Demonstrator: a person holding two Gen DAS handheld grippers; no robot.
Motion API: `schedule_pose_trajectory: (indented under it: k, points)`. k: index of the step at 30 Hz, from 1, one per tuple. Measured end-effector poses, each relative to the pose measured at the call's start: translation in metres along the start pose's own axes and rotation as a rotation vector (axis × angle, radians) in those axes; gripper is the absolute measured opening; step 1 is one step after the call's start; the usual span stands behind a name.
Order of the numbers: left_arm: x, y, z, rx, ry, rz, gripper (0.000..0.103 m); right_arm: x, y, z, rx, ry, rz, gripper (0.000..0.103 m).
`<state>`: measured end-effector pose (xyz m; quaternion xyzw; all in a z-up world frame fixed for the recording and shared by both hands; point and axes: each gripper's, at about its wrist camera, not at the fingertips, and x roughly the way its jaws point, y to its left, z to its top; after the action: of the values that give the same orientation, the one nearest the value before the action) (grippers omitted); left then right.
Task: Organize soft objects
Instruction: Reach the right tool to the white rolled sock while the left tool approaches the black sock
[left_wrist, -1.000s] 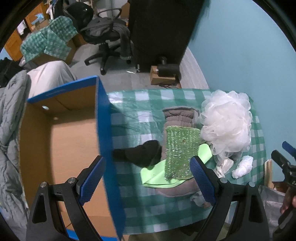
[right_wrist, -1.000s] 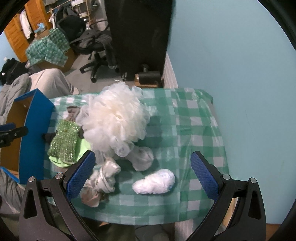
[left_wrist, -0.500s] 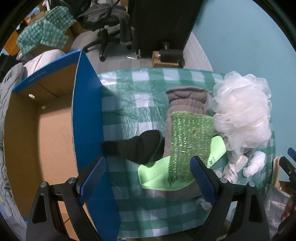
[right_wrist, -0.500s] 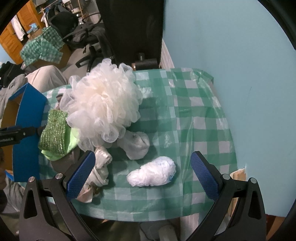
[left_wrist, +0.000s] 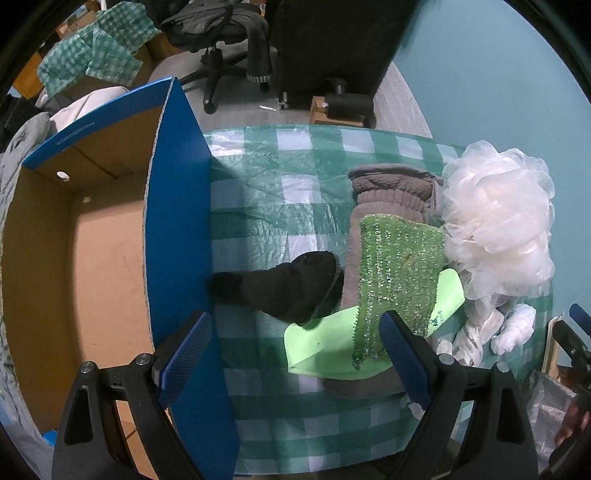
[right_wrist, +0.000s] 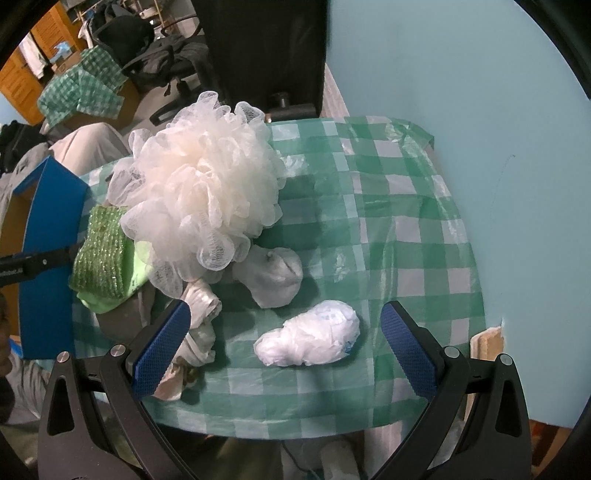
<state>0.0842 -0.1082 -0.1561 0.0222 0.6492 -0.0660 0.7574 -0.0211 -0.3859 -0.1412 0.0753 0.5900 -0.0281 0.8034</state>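
On the green checked tablecloth (left_wrist: 288, 199) lie a black sock (left_wrist: 291, 288), a sparkly green cloth (left_wrist: 395, 273) over a grey towel (left_wrist: 391, 188), and a light green pad (left_wrist: 325, 347). A big white mesh puff (left_wrist: 495, 218) (right_wrist: 203, 192) sits to their right. My left gripper (left_wrist: 295, 354) hangs open just above the sock and pad, holding nothing. My right gripper (right_wrist: 280, 350) is open above a crumpled white plastic ball (right_wrist: 310, 339); a white knotted bundle (right_wrist: 273, 277) and twisted white bags (right_wrist: 195, 325) lie close by.
A cardboard box (left_wrist: 74, 266) with a blue flap (left_wrist: 177, 229) stands open at the table's left edge. A light blue wall (right_wrist: 480, 110) bounds the right side. Behind the table are an office chair (left_wrist: 225, 33) and a dark cabinet (left_wrist: 325, 48).
Both grippers have moved closer to the table; the objects look larger. The left view shifted right from the box toward the sock and cloths. Both stay open.
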Motion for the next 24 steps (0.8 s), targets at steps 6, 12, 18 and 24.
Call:
schedule_pose_trajectory:
  k: [6, 12, 18, 24]
  points:
    - [0.004, 0.012, -0.001, -0.007, 0.01, 0.021, 0.093, 0.007, 0.0, -0.002, 0.008, 0.011, 0.001, 0.101]
    - [0.006, 0.026, -0.001, -0.014, 0.012, 0.042, 0.093, 0.016, -0.003, -0.007, 0.018, 0.031, -0.004, 0.101]
    - [0.004, 0.027, 0.0, -0.003, 0.019, 0.014, 0.093, 0.027, -0.015, -0.013, 0.041, 0.062, -0.012, 0.101]
    - [0.008, 0.006, -0.002, 0.061, 0.024, 0.005, 0.093, 0.042, -0.025, -0.02, 0.068, 0.089, -0.027, 0.101]
